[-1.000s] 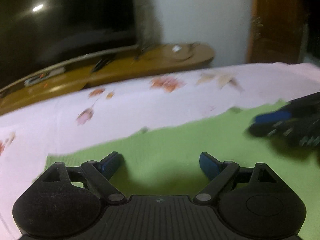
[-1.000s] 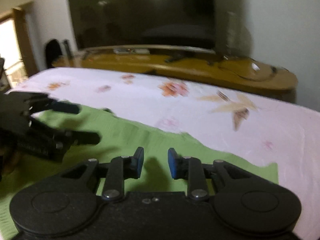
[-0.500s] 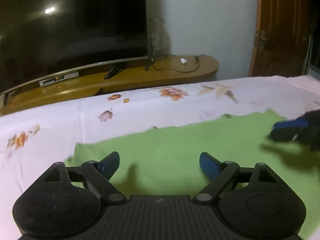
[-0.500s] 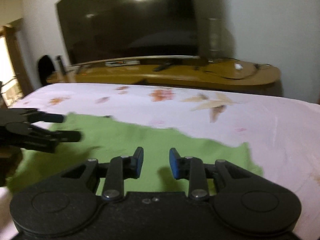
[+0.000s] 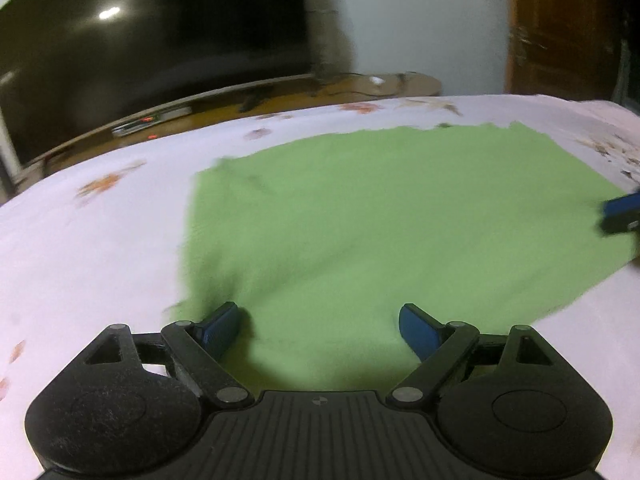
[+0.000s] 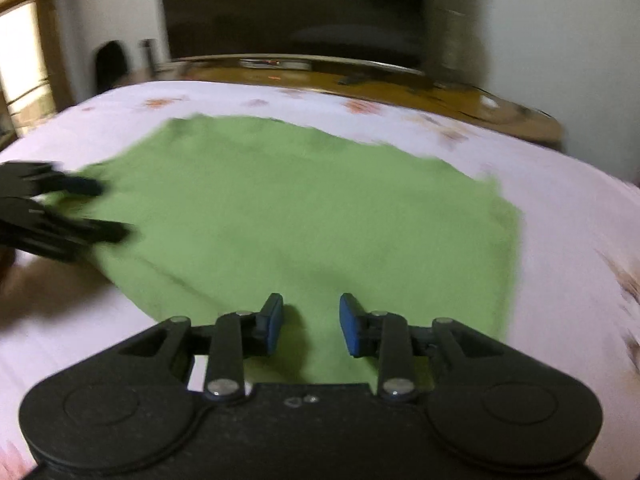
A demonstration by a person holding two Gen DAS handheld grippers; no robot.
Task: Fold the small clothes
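Note:
A light green cloth (image 5: 380, 220) lies spread flat on the pale floral bedsheet (image 5: 100, 240). My left gripper (image 5: 320, 316) stands wide open over the cloth's near left corner, with only fabric below its blue pads. The right wrist view shows the same cloth (image 6: 300, 208), and my right gripper (image 6: 311, 312) hangs over its near edge with a narrow gap between the pads and nothing pinched. The left gripper (image 6: 108, 211) shows at that view's left edge, blurred. One blue tip of the right gripper (image 5: 620, 214) pokes in at the left view's right edge.
A large dark TV (image 5: 140, 40) stands on a curved wooden stand (image 5: 280, 100) beyond the bed's far edge. A wooden door (image 5: 560, 28) is at the back right. The bedsheet (image 6: 580, 240) surrounds the cloth on all sides.
Both grippers have drawn back toward the cloth's near edge and apart from each other, so nearly the whole cloth now shows. The right pads stand slightly wider apart.

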